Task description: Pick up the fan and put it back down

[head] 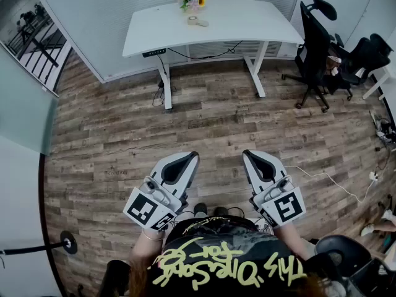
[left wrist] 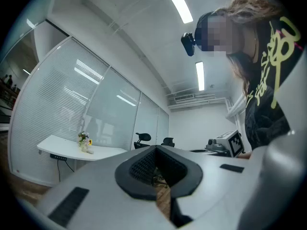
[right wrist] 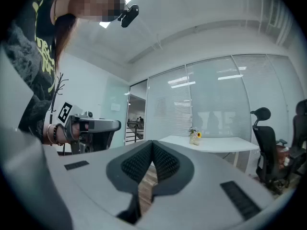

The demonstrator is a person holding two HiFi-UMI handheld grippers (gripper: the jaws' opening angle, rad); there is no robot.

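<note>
- While I stand with both tools held out in front of me, my grey left gripper has its jaws pressed together, with nothing between them.
- My grey right gripper is the same: jaws closed on each other and empty. It sits near the left one, both pointing forward side by side.
- Under both of them lies only brown wood-plank floor, with a thin white cable trailing across it off to my right.
- Further ahead, well apart from either gripper, stands a white rectangular desk on white legs. It carries a small bunch of flowers and, just beside that, a pale roll of tape.
- Black mesh office chairs sit to the right of that desk.
- The fan shows in none of my views: not on the desk, not on the floor, not near either gripper. I cannot say where it lies relative to my hands, only that it is out of sight.
- As I judge it, the step in hand is finding the fan, so the picking up has not begun.
- To do that well I would sweep my head round the room first, not walk blind.
- I would then spread one gripper's jaws before it reaches the fan, not against it.
- A firm part such as a base or stem looks the safer hold, lifted straight so the fan can go back down upright.
</note>
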